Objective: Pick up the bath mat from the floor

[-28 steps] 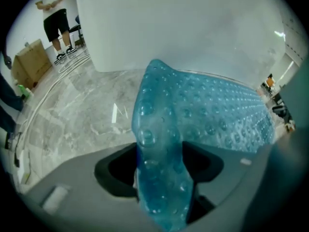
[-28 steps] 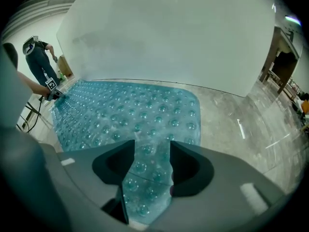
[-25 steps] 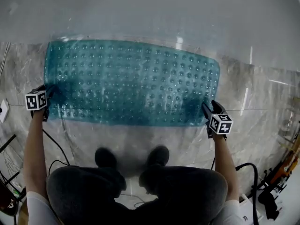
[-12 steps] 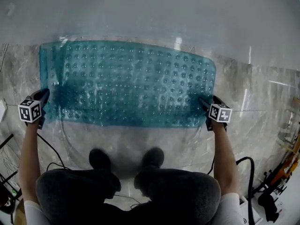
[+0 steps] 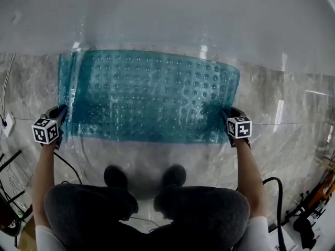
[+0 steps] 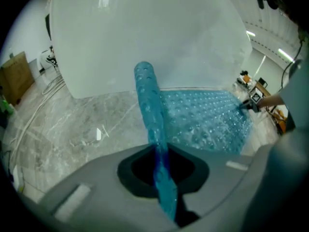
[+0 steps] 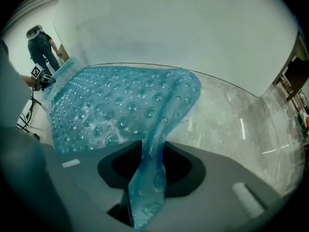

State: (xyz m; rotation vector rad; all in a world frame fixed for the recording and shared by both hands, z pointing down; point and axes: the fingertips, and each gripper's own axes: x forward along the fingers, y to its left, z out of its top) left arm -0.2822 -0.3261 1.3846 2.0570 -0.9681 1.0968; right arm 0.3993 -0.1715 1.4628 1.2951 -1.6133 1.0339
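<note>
Head view: the blue bath mat [image 5: 152,95] is stretched just in front of the white wall [image 5: 167,14], over the marble floor [image 5: 282,103]. The left gripper [image 5: 59,118] is at the mat's end farther left along the wall and the right gripper [image 5: 226,118] at the other end. The person's shoes [image 5: 116,175] stand on the side of the mat away from the wall

Left gripper view: the jaws are clamped tight on the mat's edge [image 6: 157,144], which rises as a narrow fold toward the wall

Right gripper view: the jaws are closing, and a curled fold of the mat [image 7: 149,163] is pinched between them. The rest of the mat spreads out below the wall
</note>
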